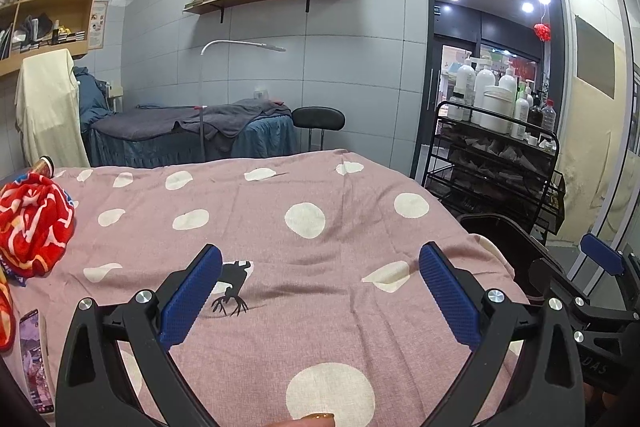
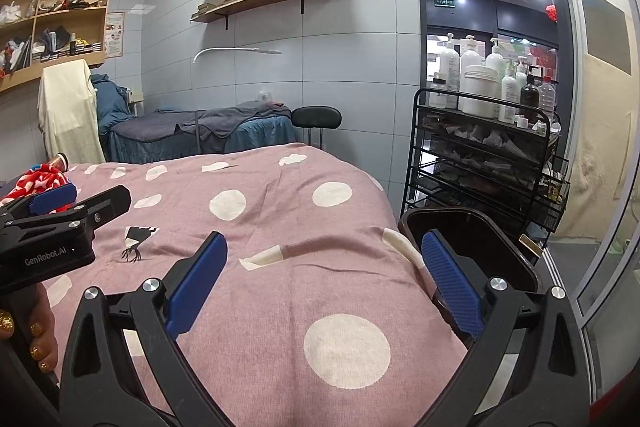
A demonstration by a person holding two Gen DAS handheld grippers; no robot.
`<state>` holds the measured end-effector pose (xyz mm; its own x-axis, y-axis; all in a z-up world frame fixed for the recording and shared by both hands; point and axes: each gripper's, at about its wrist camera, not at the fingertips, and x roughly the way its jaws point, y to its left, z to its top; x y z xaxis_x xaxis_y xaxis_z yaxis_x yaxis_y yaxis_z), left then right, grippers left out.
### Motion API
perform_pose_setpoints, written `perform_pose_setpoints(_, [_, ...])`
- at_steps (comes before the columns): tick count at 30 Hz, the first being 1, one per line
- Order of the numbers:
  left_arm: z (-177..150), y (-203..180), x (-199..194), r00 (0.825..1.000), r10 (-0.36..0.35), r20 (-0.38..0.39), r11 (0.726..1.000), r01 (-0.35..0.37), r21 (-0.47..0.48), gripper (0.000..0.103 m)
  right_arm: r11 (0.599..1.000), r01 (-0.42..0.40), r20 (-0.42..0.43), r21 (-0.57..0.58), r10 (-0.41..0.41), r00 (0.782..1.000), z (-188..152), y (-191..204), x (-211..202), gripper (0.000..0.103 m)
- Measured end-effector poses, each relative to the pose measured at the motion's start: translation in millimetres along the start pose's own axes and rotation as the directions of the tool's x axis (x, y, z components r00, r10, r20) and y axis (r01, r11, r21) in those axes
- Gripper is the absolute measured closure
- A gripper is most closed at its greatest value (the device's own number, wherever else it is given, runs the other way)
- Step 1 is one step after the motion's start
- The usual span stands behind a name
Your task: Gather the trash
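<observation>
- The left hand-held gripper hovers over a bed covered by a pink polka-dot sheet, its blue pads spread wide apart and holding nothing.
- The right hand-held gripper hangs over the same sheet, its pads likewise apart and empty.
- A dark waste bin stands just beside the bed's right edge, open at the top.
- A red patterned cloth lies bunched at the sheet's left, with a phone near it.
- A black wire cart loaded with white bottles stands behind the bin.
</observation>
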<state>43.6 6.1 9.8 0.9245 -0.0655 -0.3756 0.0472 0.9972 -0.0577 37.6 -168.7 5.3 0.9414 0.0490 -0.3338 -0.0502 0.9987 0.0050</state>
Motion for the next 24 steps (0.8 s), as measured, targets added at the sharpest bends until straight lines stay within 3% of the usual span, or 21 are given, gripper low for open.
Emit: perform_pose_setpoints(24, [0.9,3.4,1.0,1.000,0.009,-0.012,1.000,-0.009,-0.011,0.005,1.000,-0.002,-0.008,-0.004,0.002,1.000,-1.1,3.2,0.1,0.006])
